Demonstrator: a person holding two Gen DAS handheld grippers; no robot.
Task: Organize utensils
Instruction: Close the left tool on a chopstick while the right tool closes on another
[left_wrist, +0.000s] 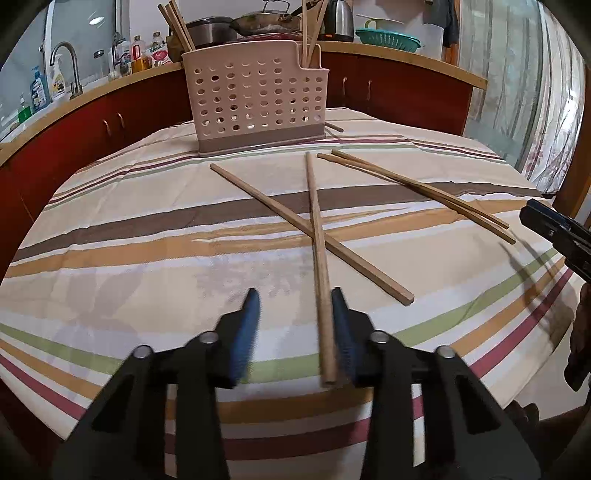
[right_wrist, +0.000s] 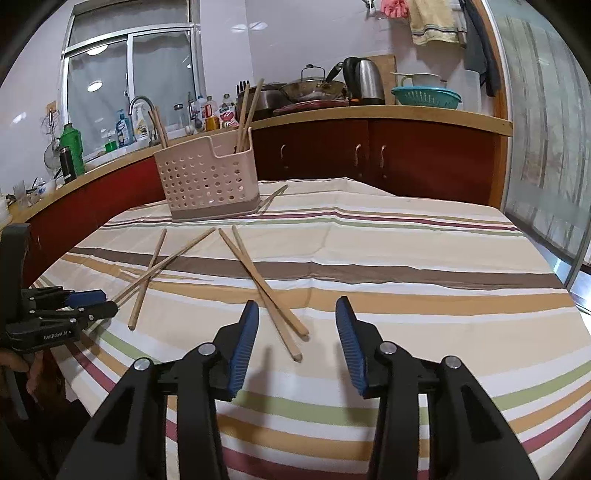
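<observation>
Nearest your left camera, the left gripper (left_wrist: 295, 332) stands part-way closed around the thick end of a chopstick (left_wrist: 317, 243), which rests against the right pad while a gap shows on the left pad's side (so no firm pinch yet, as far as you can see). That stick's long axis runs straight ahead from the fingers toward the perforated holder (left_wrist: 255, 99), crossing over a second chopstick (left_wrist: 280, 210). Your right gripper (right_wrist: 297, 343) hangs open and empty, the near ends of a chopstick pair (right_wrist: 266, 288) lying just ahead between its fingers. Another stick (right_wrist: 273, 195) by the holder's base is partly hidden, and motion blur softens the left pads.
</observation>
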